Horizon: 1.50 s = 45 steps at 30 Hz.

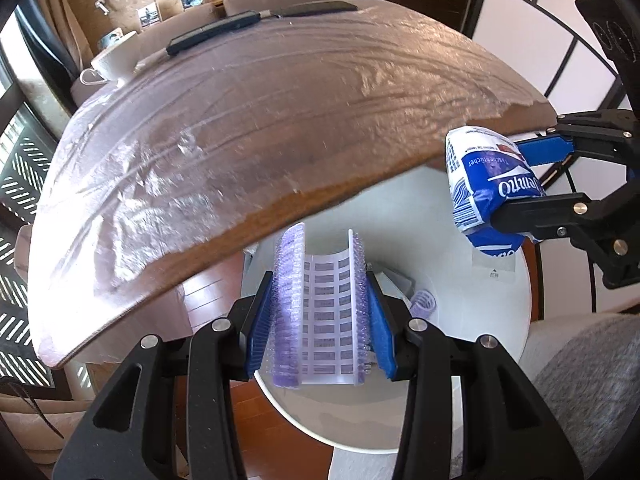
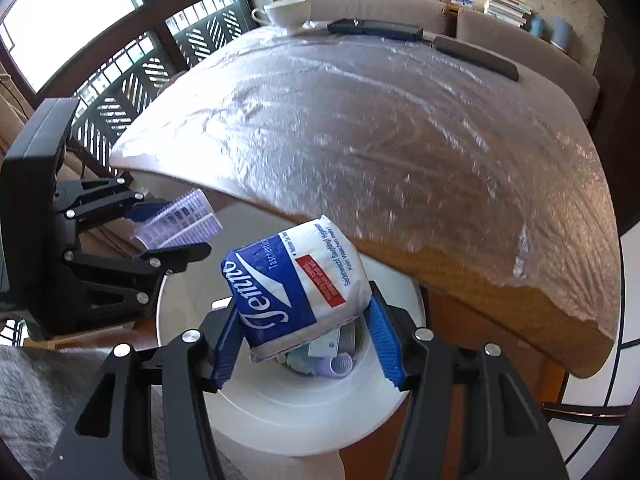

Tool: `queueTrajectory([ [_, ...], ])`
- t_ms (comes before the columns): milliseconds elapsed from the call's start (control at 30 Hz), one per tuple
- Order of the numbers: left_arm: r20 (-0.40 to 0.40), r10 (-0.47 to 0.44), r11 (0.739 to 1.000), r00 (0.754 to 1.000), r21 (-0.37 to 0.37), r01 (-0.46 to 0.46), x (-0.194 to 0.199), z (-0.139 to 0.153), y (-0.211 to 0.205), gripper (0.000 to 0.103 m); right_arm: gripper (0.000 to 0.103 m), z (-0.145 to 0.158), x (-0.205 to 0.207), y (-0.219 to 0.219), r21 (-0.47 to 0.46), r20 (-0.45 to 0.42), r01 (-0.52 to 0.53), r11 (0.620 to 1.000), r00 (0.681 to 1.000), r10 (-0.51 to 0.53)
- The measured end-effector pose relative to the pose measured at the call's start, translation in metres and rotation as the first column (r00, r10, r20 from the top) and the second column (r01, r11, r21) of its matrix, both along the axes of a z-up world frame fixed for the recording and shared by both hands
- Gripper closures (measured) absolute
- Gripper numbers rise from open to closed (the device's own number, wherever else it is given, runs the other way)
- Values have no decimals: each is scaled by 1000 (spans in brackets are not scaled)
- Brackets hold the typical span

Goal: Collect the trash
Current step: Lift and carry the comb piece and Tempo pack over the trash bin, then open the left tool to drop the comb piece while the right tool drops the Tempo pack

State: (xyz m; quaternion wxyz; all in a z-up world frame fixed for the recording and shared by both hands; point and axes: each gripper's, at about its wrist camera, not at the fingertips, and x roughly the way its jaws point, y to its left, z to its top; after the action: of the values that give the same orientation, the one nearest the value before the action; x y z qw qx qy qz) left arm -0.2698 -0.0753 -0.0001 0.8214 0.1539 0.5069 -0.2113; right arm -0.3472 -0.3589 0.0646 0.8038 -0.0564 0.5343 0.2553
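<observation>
The table (image 2: 400, 132) is the largest thing here, a wooden top covered with a wrinkled clear film. Its near edge hangs partly over the white bin (image 2: 304, 412), which stands on the floor just below both grippers. So the edge is the main obstacle: a gripper that goes down must stay on the near side of it.

In the bin some trash (image 2: 336, 360) lies already, among it a small purple roller.

The right gripper (image 2: 308, 340) pinches a tissue pack (image 2: 296, 284) at its lower end, above the bin opening. The pack is probably light and soft, with a smooth plastic wrap that may slip; the pads press into it, so the hold looks good enough. If the jaws spread it should fall straight in.

The left gripper (image 1: 320, 332) is pressed on a purple hair roller (image 1: 320, 312), also over the bin (image 1: 460, 320), near the table edge. The roller seems very light, a thin plastic tube with bristles. It is a little springy and can bend under hard pressure, but the bristles should help the grip. It is held across its sides.

At the far end of the table stand a white cup (image 2: 290, 10) and two dark flat devices (image 2: 376, 28), well apart from the work.
</observation>
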Motion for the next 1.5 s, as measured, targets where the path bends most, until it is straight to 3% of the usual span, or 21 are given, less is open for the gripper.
queueTrajectory([
  [600, -115, -37, 999, 993, 22, 39, 7, -48, -7, 58, 47, -52, 0, 7, -48, -100, -16, 999, 995, 11],
  [1500, -176, -83, 993, 981, 67, 96, 25, -97, -25, 58, 47, -96, 23, 26, -91, -166, -37, 995, 986, 22],
])
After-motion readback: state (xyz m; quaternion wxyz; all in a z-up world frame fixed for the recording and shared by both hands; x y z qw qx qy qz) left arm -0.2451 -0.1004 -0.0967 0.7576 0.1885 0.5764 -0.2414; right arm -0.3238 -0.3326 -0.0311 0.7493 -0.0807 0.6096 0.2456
